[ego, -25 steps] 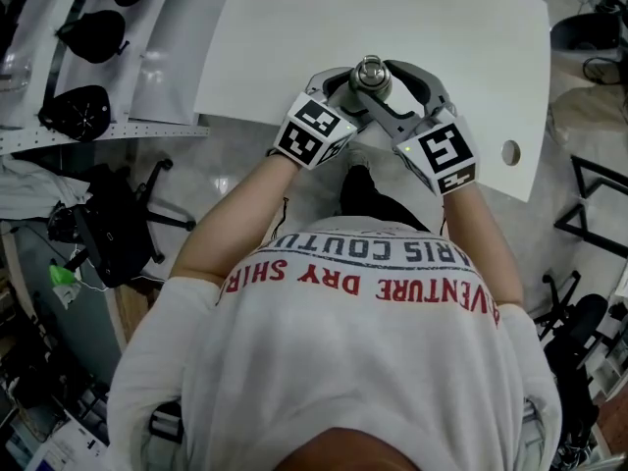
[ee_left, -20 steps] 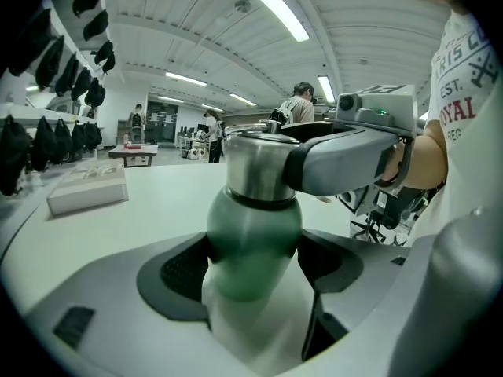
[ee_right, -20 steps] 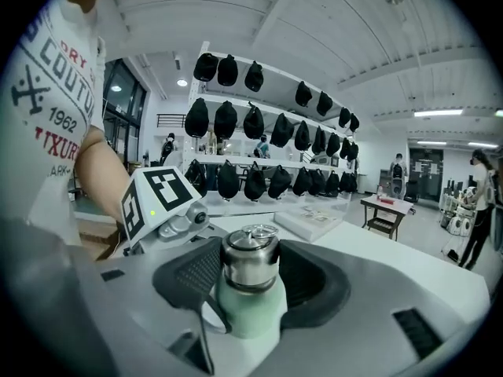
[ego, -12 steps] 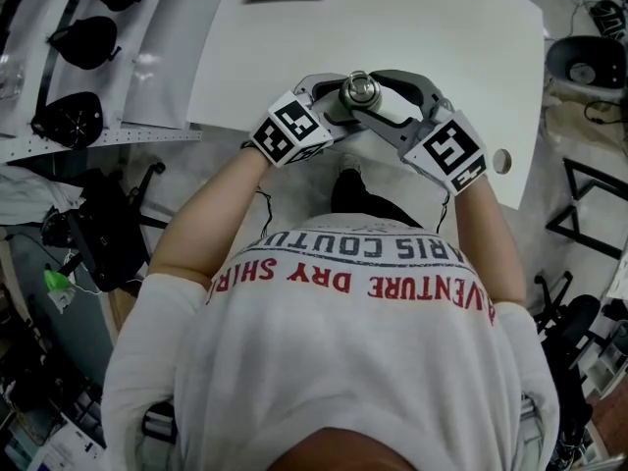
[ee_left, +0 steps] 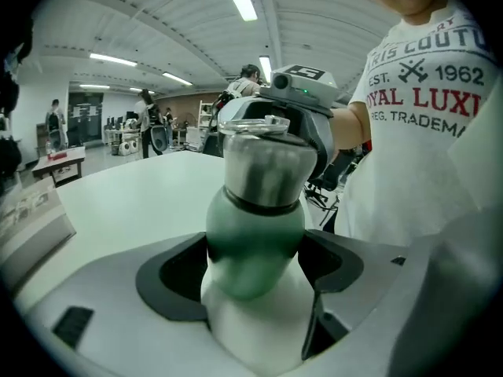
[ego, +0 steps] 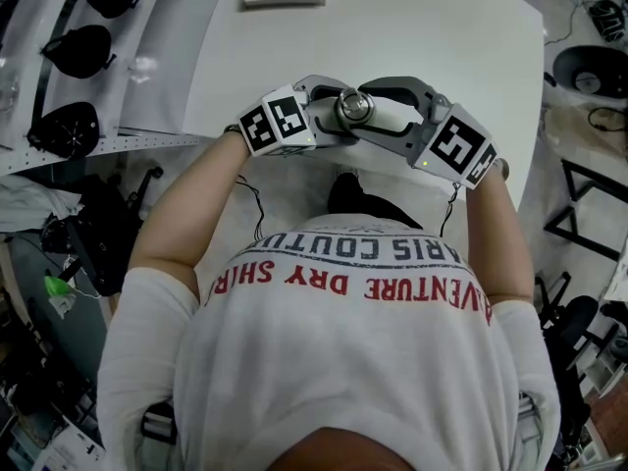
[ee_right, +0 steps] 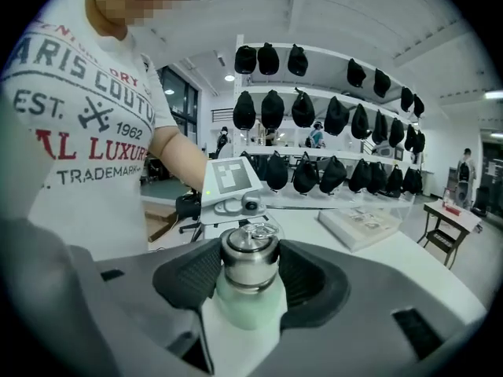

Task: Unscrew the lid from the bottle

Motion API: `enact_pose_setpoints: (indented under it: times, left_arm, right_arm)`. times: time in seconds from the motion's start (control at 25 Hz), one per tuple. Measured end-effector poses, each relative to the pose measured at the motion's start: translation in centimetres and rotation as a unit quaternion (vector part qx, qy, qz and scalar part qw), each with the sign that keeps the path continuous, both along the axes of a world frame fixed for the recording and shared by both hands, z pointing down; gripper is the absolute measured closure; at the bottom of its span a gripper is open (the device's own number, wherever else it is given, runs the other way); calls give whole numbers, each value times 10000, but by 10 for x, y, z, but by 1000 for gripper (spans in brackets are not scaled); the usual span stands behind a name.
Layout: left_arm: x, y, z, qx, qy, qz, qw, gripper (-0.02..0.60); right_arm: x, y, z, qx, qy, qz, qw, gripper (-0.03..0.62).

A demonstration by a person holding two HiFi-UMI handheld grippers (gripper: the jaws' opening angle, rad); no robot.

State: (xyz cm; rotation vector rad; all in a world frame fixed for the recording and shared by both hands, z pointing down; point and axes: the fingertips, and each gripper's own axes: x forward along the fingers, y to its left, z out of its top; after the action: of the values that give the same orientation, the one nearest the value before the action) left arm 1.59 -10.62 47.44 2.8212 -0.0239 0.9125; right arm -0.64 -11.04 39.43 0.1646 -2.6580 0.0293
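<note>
While the bottle (ee_left: pixel 255 234) is clamped in the left gripper (ee_left: pixel 253 289) jaws, the lid (ee_right: pixel 248 259) is gripped by the right gripper (ee_right: pixel 248 277) jaws. It should be twisted squarely, without tilt.

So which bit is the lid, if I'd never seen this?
At the white table's near edge, a pale green bottle is held upright. The lid is the shiny steel cap on it, topped by a wire loop and clamped in the right gripper.

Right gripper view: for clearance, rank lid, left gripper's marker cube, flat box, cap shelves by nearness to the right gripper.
1. lid, between the jaws.
2. left gripper's marker cube, just behind.
3. flat box, table right.
4. cap shelves, back.
</note>
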Motion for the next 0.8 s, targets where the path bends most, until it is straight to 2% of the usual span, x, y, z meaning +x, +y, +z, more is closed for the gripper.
enact_pose_setpoints:
  times: [0.2,0.36,0.72,0.8]
  left_arm:
    - [2,4,0,-26,-88,575,9983,218]
    - [3,6,-1,-40,-90,815,9966,218]
    - [2,5,-2,-56,114,546,9984,218]
    - [3,5,-2,-58,158,381,9991,218]
  right_arm:
    - [-1,3,-3,-66,10,-539,9985,364]
    - [2,5,-1,-104,103,-671,9976,364]
    - [-2,6,-6,-163,-127,-322,9993,360]
    - [-2,8,-7,-132,-166,-154,9997,337]
